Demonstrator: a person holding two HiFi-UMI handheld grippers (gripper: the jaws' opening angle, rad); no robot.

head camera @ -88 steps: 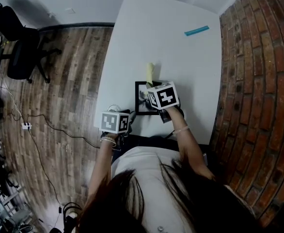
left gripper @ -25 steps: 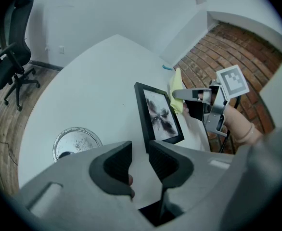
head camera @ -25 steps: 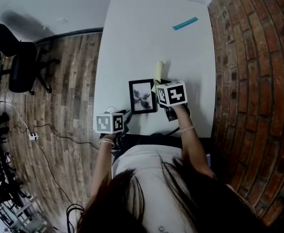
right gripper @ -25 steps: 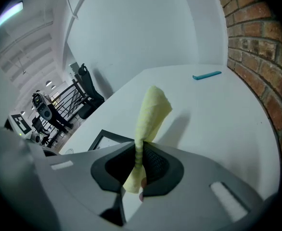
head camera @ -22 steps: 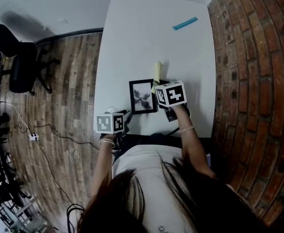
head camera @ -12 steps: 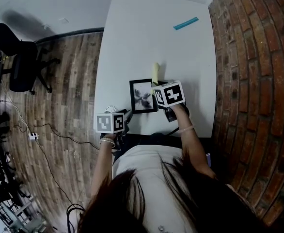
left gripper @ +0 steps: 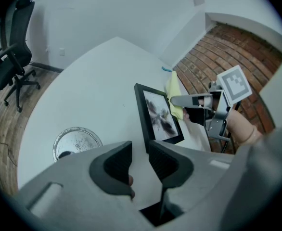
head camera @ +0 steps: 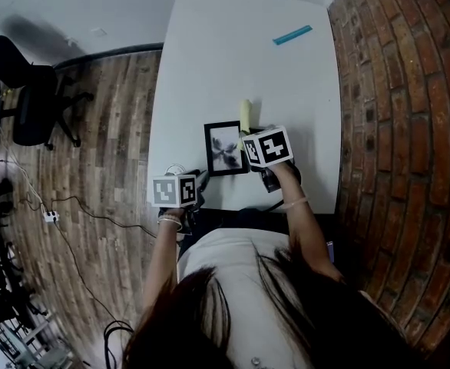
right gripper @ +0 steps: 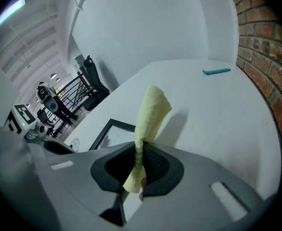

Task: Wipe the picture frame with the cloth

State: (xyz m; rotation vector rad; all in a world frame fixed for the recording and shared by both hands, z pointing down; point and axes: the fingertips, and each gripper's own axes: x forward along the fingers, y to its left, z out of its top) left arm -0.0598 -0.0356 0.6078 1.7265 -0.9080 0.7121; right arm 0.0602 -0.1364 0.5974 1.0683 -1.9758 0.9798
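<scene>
The pick-up part looks finished: the right gripper has its jaws pressed together on the lower end of the pale yellow folded cloth, which stands up out of them and leans forward over the white table. The black-edged rectangular picture frame, with a dark smudgy print on white, lies flat just left of those jaws. In the left gripper view the cloth hangs at the frame's right edge; whether it touches the edge I cannot tell, but it is not over the glass. I judge the wiping of the glass is largely still to do, though nothing shows how much has been covered. The left gripper is idle, its jaws a narrow gap apart with nothing between them. The frame is ahead of them and a little to their right. The only container is a shallow round silvery metal dish, ahead and to the left of the left jaws; apart from a dark patch at one side, it looks empty. Far ahead of the right jaws lies a thin teal strip.
</scene>
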